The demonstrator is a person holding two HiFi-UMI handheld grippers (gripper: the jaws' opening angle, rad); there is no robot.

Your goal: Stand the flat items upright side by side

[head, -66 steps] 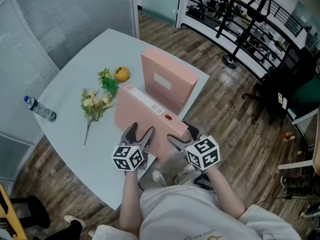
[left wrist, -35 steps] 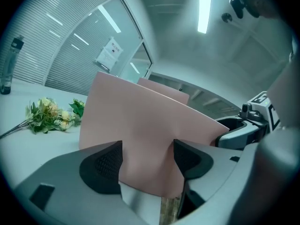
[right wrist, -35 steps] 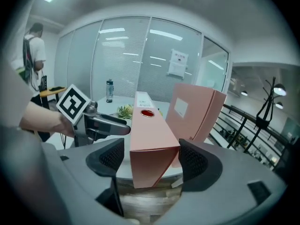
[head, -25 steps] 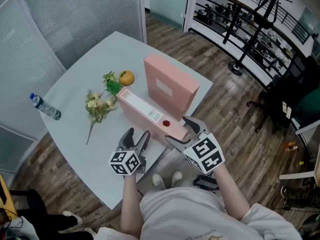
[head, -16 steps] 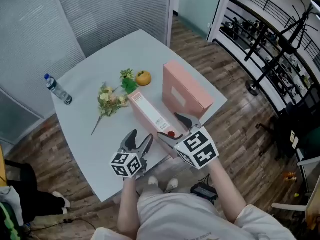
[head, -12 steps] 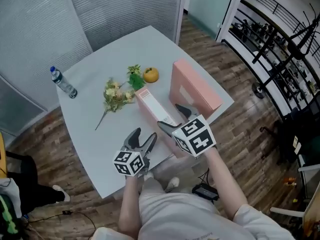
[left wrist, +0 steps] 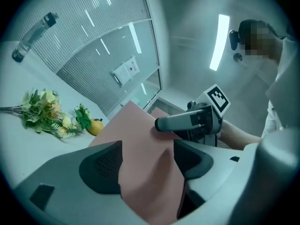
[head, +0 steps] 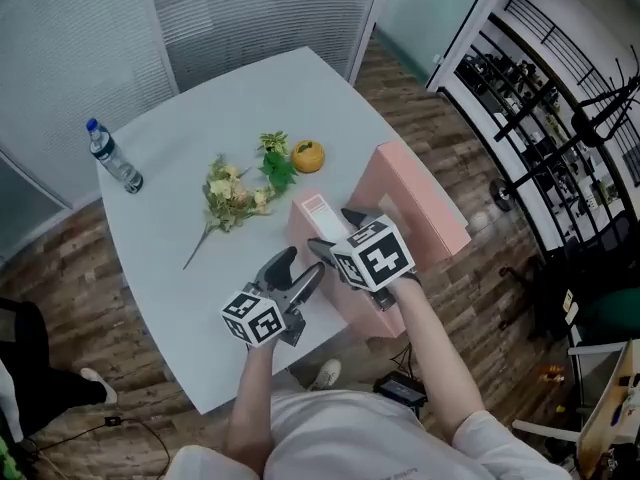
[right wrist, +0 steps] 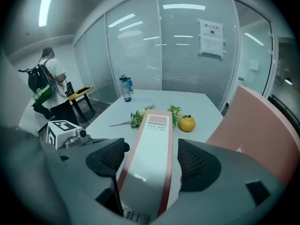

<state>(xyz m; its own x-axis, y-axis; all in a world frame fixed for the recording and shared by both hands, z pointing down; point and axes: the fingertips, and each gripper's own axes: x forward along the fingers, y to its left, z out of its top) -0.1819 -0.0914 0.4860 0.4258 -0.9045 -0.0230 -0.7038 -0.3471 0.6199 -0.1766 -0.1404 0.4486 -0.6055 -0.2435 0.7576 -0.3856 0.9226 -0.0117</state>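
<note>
- At the lower middle of the head view, the file box (head: 352, 306) was held near the table's (head: 190, 268) lower-right edge, spine up. The left gripper (left wrist: 146, 156) was clamped across its pink side and the right gripper (right wrist: 149, 158) across its white labelled spine.
- The second box (head: 425, 203) stood upright just to the right, close to the table's right edge. I could not tell whether the two boxes touched.
- The chief risk, as I judged it, was the edge. The held box's near end seemed to sit at or past the rim, so setting it down there could let it tip off.
- Pushing the held box rightward to close up could shove the second box. That one had little table beyond it and might slide or topple over the side.
- No view showed whether the held box's base rested flat on the table. Letting go before it did would probably drop it onto its side.
- The pink card looked smooth, so the two grippers pulling unevenly might make it slip or twist.
- Open room lay toward the upper left and lower left of the head view, where a broad bare stretch of table lay left of the held box.
- The flowers (head: 233, 196) and the orange (head: 307, 155) lay near the held box's far end and limited travel that way. The bottle (head: 112, 156) was well apart at the far left.
</note>
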